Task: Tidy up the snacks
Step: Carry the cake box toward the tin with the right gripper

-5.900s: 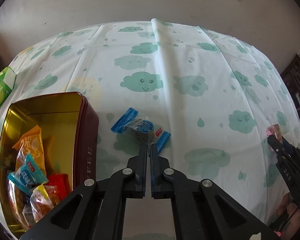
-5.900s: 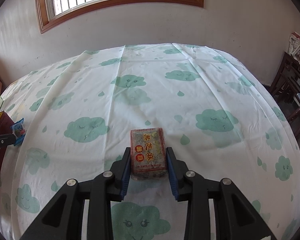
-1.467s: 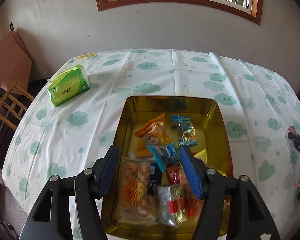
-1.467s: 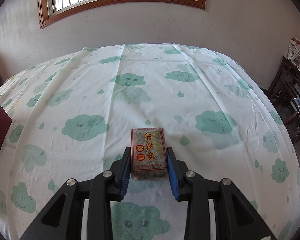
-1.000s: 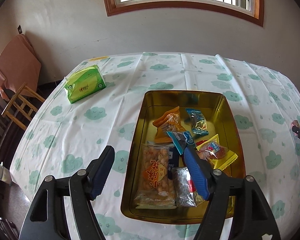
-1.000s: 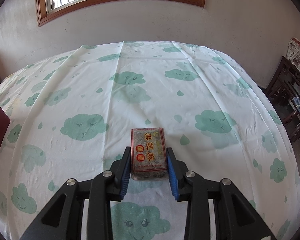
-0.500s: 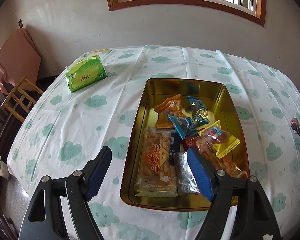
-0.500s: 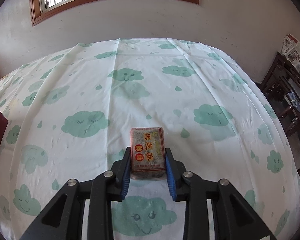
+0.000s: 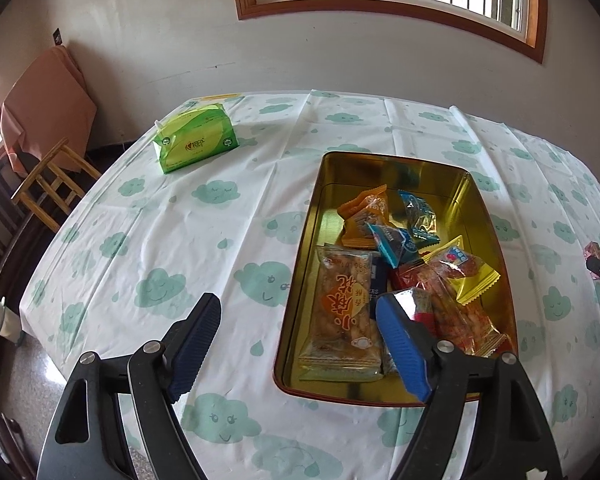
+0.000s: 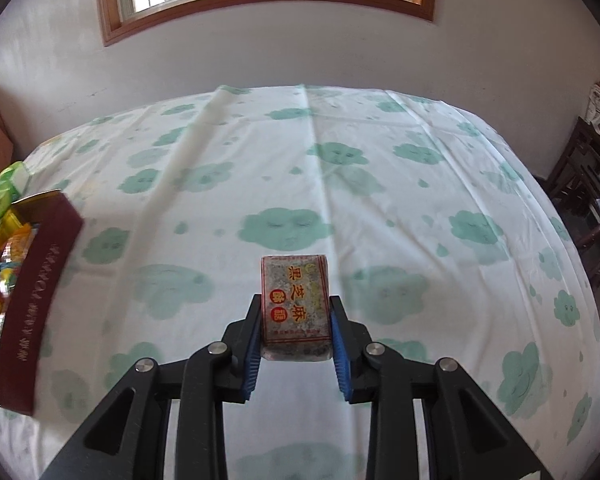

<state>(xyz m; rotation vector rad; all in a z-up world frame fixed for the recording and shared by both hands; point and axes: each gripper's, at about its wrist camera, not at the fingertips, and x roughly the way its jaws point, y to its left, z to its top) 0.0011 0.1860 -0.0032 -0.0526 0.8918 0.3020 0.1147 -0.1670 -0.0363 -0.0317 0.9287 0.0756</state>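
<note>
A gold-lined tin (image 9: 485, 216) with maroon outer walls (image 10: 40, 288) sits on the cloud-print tablecloth and holds several wrapped snacks, among them a blue packet (image 9: 394, 242) and an orange cracker bag (image 9: 346, 308). My left gripper (image 9: 296, 312) is open and empty, above the tin's near left edge. My right gripper (image 10: 295, 304) is shut on a grey sesame snack block (image 10: 295, 300) with red and yellow print, held above the cloth to the right of the tin. The right gripper's tip shows at the far right of the left wrist view (image 9: 598, 264).
A green tissue pack (image 9: 194, 142) lies on the table's far left. A wooden chair (image 9: 46, 184) with an orange cloth stands beyond the left table edge. A dark wooden shelf (image 10: 588, 208) stands right of the table. A wall with a window is behind.
My left gripper let the blue packet go into the tin, opened wide and drew back to the left. My right gripper with the snack block swung left, so the tin came into its view.
</note>
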